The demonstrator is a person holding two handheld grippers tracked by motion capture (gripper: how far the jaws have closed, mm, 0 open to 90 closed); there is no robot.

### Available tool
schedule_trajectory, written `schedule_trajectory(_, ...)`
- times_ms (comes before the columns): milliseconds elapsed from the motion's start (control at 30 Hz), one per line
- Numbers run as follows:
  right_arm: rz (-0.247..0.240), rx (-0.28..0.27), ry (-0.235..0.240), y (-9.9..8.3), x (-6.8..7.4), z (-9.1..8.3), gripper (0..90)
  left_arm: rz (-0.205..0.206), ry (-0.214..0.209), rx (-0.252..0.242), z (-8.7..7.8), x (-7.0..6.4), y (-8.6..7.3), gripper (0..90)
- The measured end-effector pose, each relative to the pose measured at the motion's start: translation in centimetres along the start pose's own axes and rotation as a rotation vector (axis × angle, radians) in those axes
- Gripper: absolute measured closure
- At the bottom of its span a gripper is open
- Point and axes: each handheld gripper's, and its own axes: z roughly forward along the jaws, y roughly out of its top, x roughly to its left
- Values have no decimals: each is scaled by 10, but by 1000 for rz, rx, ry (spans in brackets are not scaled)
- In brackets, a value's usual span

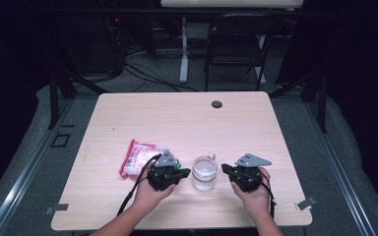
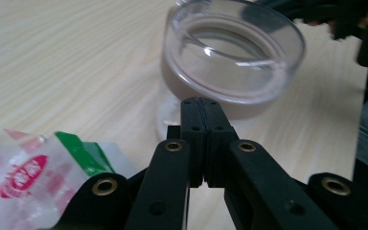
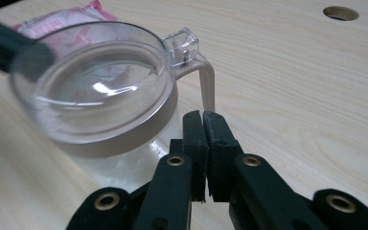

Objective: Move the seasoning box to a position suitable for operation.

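Note:
A clear jar (image 1: pixel 204 172) with a see-through lid and a beige collar stands near the table's front middle. Its lid (image 2: pixel 235 52) fills the upper part of the left gripper view, and its beige handle (image 3: pixel 206 79) and lid latch show in the right gripper view. My left gripper (image 1: pixel 186 172) is shut and empty, with its tips just left of the jar (image 2: pixel 202 103). My right gripper (image 1: pixel 225 168) is shut too, its tips close to the jar's right side below the handle (image 3: pixel 203 116). A pink and white snack packet (image 1: pixel 139 156) lies left of the left gripper.
The wooden table (image 1: pixel 177 123) has a round cable hole (image 1: pixel 217 104) near its far edge. A dark folding chair (image 1: pixel 236 46) and cables stand on the floor beyond the table. The packet's green-printed corner (image 2: pixel 76 153) lies beside the left jaws.

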Motion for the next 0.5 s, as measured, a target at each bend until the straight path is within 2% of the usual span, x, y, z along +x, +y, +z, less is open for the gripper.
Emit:
schedule_trajectory(67,-21,16,-9,4,-2,13,876,14,-5,10,0,-9,-4,894)
schedule_trajectory(100,-21,16,-9,4,-2,13,876,14,-5,10,0,-9,-4,893)
schedule_trajectory(200,-15,23,18,9,-5,25,880,21,-8,22,0,-16,-9,893)
schedule_trajectory(233,-15,23,18,9,-5,25,880,21,-8,22,0,-16,-9,892)
schedule_trajectory(267,-24,39,39,10,-3,27,900,13,-5,21,-1,-17,-11,892)
schedule_trajectory(367,-45,55,24,9,0,27,900,16,-1,30,-2,-16,-13,892)
schedule_trajectory(433,-29,67,62,7,2,27,900,10,2,31,-4,-15,-13,891)
schedule_trajectory(467,-31,78,72,6,4,27,900,10,19,23,-6,-14,-12,891)
schedule_trajectory(500,-31,78,72,6,4,27,900,10,19,23,-6,-14,-12,889)
